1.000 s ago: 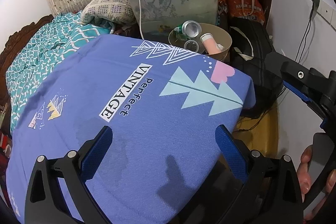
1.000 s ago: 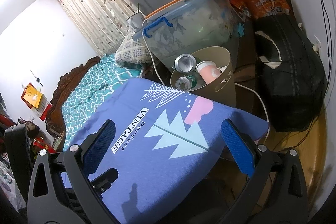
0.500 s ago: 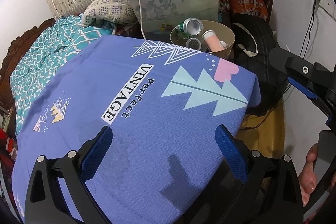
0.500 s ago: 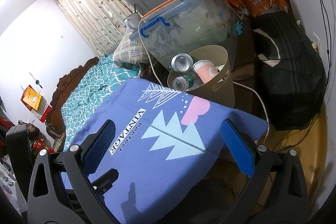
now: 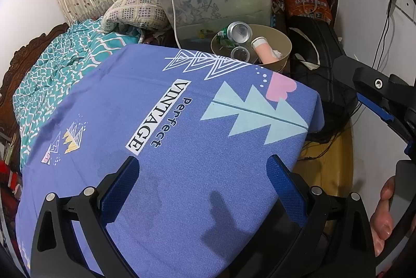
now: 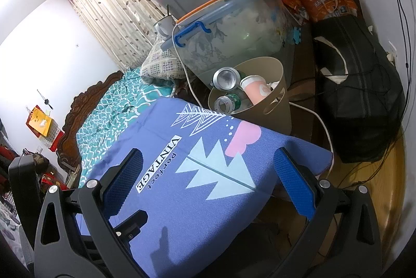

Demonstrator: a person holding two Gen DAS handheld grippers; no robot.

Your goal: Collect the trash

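Shift since earlier: both wrist views have drifted slightly, so the tan bin sits a little lower and nearer in frame than a second ago; nothing on the cloth has changed place.
Trash location: silver can, clear plastic bottle and pink paper cup all lie inside the tan waste bin, which stands beyond the far edge of the blue "Perfect VINTAGE" tablecloth; no loose trash shows on the cloth itself.
Direction from tongs: bin lies ahead and slightly right of the left gripper; ahead and near centre for the right gripper, well apart from both.
Long axes: can and bottle lie tilted with open ends toward the cameras; cup leans against the bin wall, rim facing the cloth.
Nearer hand: judged the right one, since the bin looks larger in its view.
Tong state: both pairs of jaws stand wide apart, holding nothing.
Pose: each gripper hovers low over the cloth, fingers pointing toward the bin; fingers of the person's right hand show at the left view's right edge.
Task reading: collection looks complete or nearly so.
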